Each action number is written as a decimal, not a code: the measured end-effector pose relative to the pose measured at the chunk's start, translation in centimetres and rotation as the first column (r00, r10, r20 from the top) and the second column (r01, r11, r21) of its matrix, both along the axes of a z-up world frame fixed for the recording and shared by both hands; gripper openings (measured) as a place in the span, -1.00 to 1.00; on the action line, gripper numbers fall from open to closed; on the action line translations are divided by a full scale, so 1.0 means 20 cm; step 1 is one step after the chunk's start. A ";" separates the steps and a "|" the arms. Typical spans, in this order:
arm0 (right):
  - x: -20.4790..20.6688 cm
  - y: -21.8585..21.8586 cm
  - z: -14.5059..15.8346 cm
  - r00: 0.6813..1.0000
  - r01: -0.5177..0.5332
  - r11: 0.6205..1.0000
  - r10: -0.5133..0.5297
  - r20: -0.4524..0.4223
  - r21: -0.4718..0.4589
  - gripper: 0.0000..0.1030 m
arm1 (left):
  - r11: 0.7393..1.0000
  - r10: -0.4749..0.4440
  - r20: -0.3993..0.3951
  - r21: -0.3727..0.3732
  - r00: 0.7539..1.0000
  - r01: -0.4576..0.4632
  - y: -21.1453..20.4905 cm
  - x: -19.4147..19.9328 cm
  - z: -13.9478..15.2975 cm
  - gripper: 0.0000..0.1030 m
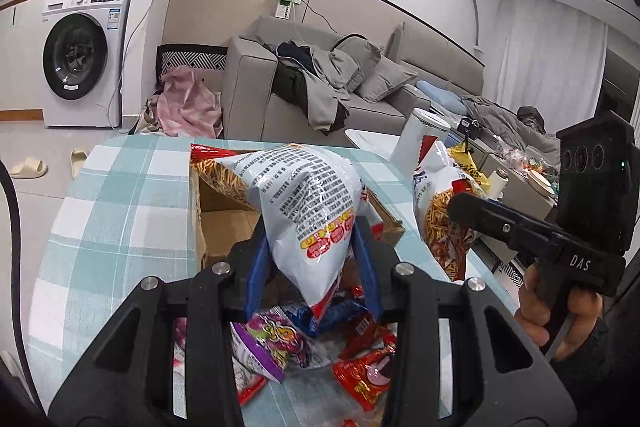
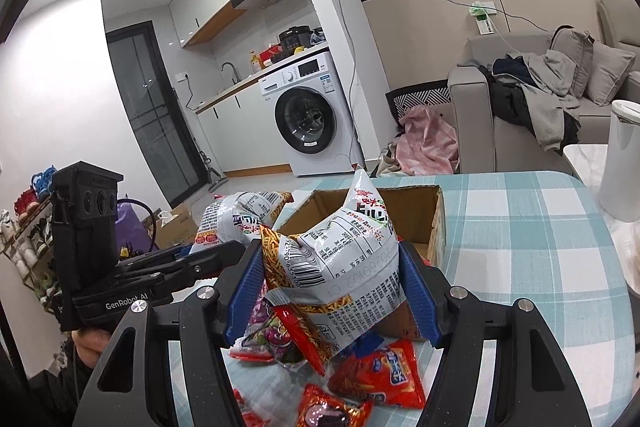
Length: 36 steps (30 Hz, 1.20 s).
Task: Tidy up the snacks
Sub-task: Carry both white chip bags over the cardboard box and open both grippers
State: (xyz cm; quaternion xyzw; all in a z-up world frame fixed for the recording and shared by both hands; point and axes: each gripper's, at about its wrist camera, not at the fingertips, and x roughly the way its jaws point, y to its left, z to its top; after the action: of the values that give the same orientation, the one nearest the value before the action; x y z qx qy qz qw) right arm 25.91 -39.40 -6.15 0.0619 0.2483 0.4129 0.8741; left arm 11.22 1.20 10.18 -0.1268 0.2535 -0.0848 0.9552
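Observation:
My left gripper (image 1: 312, 267) is shut on a white noodle-snack bag (image 1: 304, 203) and holds it above the open cardboard box (image 1: 224, 223). My right gripper (image 2: 332, 291) is shut on a second white noodle-snack bag (image 2: 344, 263), held above the table in front of the same box (image 2: 436, 223). The right gripper also shows at the right of the left wrist view (image 1: 460, 205), with its bag (image 1: 444, 211). The left gripper shows at the left of the right wrist view (image 2: 224, 251), with its bag (image 2: 236, 219). Small red and purple snack packets (image 1: 360, 371) (image 2: 376, 375) lie on the table below both grippers.
The table (image 1: 120, 227) has a teal and white checked cloth. A white cylindrical canister (image 1: 420, 143) (image 2: 620, 163) stands at the right of the box. Behind are a grey sofa (image 1: 280, 95) with clothes and a washing machine (image 1: 80, 55).

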 end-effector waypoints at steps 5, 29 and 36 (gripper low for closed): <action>0.07 0.05 -0.01 1.000 0.006 1.000 -0.006 -0.021 0.009 0.29 | 1.000 0.027 -0.004 -0.002 1.000 -0.027 0.04 0.06 0.00 -0.29; 0.40 0.14 -0.13 0.987 0.044 0.997 -0.034 -0.154 0.062 0.29 | 0.995 0.079 -0.091 0.071 0.993 -0.073 0.11 0.41 -0.21 -0.29; 0.42 0.15 -0.15 0.987 0.054 0.998 -0.046 -0.155 0.045 0.31 | 0.992 0.056 -0.086 0.121 0.995 -0.046 0.04 0.43 -0.24 -0.28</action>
State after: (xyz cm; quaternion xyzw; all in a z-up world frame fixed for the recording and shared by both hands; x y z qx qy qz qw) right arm 34.30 -36.34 -9.10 0.1212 0.3029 0.3910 0.8607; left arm 19.75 2.00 5.39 -0.0797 0.2974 -0.0392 0.9506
